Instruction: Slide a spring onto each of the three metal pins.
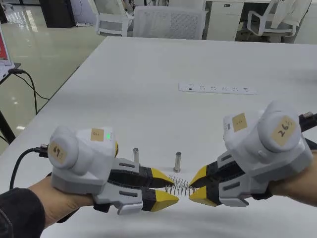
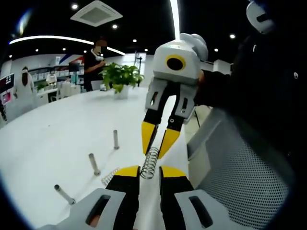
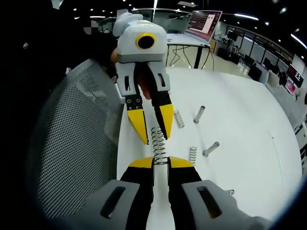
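A small metal spring hangs in the air just above the white table, stretched between my two grippers. My left gripper is shut on its left end and my right gripper on its right end. Two upright metal pins stand just behind the tips. In the left gripper view the spring runs from my left gripper up to the right gripper, with three pins on the left. In the right gripper view two loose springs lie by the pins.
A white power strip lies further back on the table. White mesh chairs stand at the far edge, and another mesh chair is close beside the table. A cable trails off the left side.
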`<state>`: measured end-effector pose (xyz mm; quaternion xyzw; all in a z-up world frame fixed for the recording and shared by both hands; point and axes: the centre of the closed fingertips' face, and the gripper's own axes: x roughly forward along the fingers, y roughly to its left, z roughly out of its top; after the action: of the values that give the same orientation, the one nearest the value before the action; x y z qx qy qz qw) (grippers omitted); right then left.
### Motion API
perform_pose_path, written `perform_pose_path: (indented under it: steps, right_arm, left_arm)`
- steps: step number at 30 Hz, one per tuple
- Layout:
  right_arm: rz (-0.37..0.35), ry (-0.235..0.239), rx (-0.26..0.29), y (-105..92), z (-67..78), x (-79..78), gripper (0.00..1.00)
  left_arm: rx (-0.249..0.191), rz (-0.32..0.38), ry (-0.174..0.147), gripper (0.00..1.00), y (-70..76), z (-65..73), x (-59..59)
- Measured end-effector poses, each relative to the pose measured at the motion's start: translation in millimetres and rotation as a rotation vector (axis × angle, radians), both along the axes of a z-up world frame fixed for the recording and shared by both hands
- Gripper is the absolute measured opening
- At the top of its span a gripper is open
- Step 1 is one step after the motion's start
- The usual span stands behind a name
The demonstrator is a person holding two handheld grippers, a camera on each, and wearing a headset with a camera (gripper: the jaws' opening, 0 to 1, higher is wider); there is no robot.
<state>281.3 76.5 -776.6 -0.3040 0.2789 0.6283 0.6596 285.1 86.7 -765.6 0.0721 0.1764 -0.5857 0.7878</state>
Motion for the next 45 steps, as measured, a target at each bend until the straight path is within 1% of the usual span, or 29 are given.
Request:
perform_pose_path:
  steps: [5, 11, 15, 24, 30, 32, 34, 37, 42, 45]
  right_arm:
    - [0.008, -0.002, -0.002, -0.7, -0.3, -1.5, 0.07]
    - [0.014, -0.021, -0.003, -1.0, -0.2, 0.0, 0.07]
    - [0.009, -0.021, 0.0, -1.0, 0.3, 0.4, 0.07]
    - [-0.017, -0.001, 0.006, -0.4, 0.7, 0.8, 0.08]
    - [-0.02, 0.012, 0.011, 0.2, -0.6, -0.1, 0.09]
    - [-0.021, 0.019, 0.017, 1.4, -0.9, -0.9, 0.1]
    - [-0.018, 0.018, 0.016, 1.9, -1.8, -1.0, 0.1]
    - [-0.011, 0.025, 0.012, 2.1, -4.0, -2.5, 0.1]
    - [-0.008, 0.035, 0.007, 1.1, -7.2, -3.9, 0.1]
    - [-0.007, 0.037, 0.005, 0.9, -7.8, -4.0, 0.09]
  left_arm:
    - [0.001, -0.003, -0.006, 0.05, -0.2, 0.2, 0.4]
    - [0.002, -0.006, -0.005, 0.04, -0.7, -0.3, -0.8]
    - [0.001, -0.008, -0.007, 0.03, -0.7, 0.3, -1.4]
    - [-0.009, -0.014, -0.001, 0.03, 0.3, 2.2, -2.3]
    - [-0.014, -0.02, 0.002, 0.02, 0.4, 2.8, -3.2]
    - [-0.019, -0.023, -0.001, 0.02, -0.3, 3.9, -3.2]
    - [-0.021, -0.027, -0.001, 0.02, -0.8, 4.5, -4.0]
    - [-0.03, -0.034, -0.001, 0.02, -2.2, 6.4, -5.4]
    - [-0.061, -0.043, 0.002, 0.02, -4.7, 13.2, -7.1]
    - [-0.065, -0.046, 0.002, 0.02, -5.5, 13.7, -7.9]
